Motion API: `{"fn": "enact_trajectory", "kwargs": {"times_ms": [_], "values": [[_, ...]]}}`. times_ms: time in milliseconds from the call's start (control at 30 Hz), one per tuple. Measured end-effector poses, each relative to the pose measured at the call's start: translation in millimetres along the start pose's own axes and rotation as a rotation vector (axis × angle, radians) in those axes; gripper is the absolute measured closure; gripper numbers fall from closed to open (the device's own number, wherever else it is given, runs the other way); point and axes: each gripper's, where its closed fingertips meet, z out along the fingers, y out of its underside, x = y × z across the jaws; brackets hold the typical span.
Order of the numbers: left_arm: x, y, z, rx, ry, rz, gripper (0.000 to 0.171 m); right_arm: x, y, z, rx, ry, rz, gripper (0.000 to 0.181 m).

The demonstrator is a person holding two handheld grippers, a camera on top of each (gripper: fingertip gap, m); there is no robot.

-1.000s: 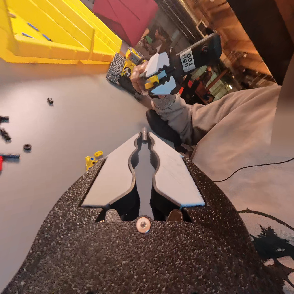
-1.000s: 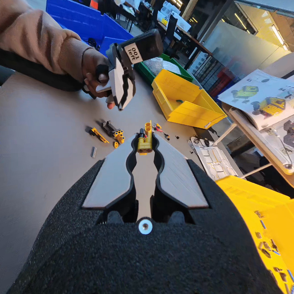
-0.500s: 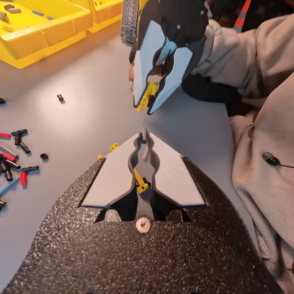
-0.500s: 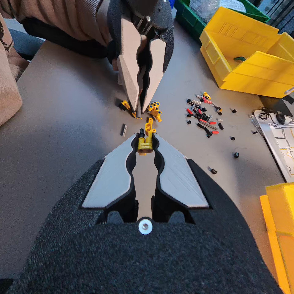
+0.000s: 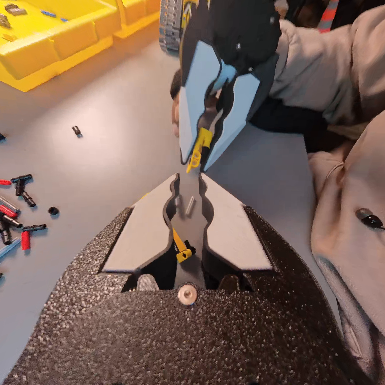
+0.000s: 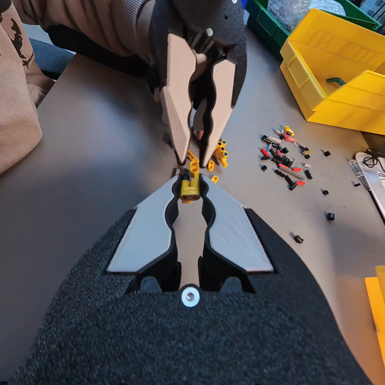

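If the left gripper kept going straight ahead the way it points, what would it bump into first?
Most likely the yellow toy-brick piece clamped in the right gripper, which hangs tip to tip just ahead of the open left gripper. Depth is hard to judge; it could slip underneath onto the grey table.

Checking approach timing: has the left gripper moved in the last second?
Yes. The left gripper has dropped toward the table; its tips now sit beside the yellow connector cluster.

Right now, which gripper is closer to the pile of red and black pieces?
Left. The left gripper hovers beside the red and black pieces, empty; the right gripper sits slightly farther back, holding a yellow piece.
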Motion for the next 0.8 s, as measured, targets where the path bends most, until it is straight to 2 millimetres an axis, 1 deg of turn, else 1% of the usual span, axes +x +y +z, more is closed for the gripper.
{"fn": "enact_trajectory", "kwargs": {"times_ms": [33,100,200,267,367,467,600,667,800], "values": [[-1,-4,-4,0.026,-0.007,0.012,0.152,-2,-1,1,0.003,-0.012,0.004,0.167],[1,-7,-7,0.037,-0.027,0.095,0.154,-6,-3,3,0.013,-0.035,0.019,0.167],[8,0,-3,-0.014,-0.049,0.233,0.161,-13,-6,5,0.034,-0.082,0.056,0.167],[13,-2,-4,-0.001,-0.047,0.276,0.169,-13,-10,3,0.056,-0.092,0.081,0.167],[13,-5,-4,0.018,-0.028,0.227,0.168,-11,-19,-1,0.113,-0.11,0.139,0.167],[12,-8,-7,0.049,-0.006,0.188,0.161,-10,-24,-2,0.147,-0.127,0.182,0.167],[12,-9,-7,0.055,0.006,0.15,0.162,-8,-28,-3,0.17,-0.116,0.193,0.167],[13,-10,-7,0.063,0.02,0.137,0.163,-5,-38,-6,0.222,-0.108,0.204,0.167],[16,-17,-10,0.119,0.073,0.068,0.162,5,-56,-18,0.332,-0.08,0.247,0.167]]}}
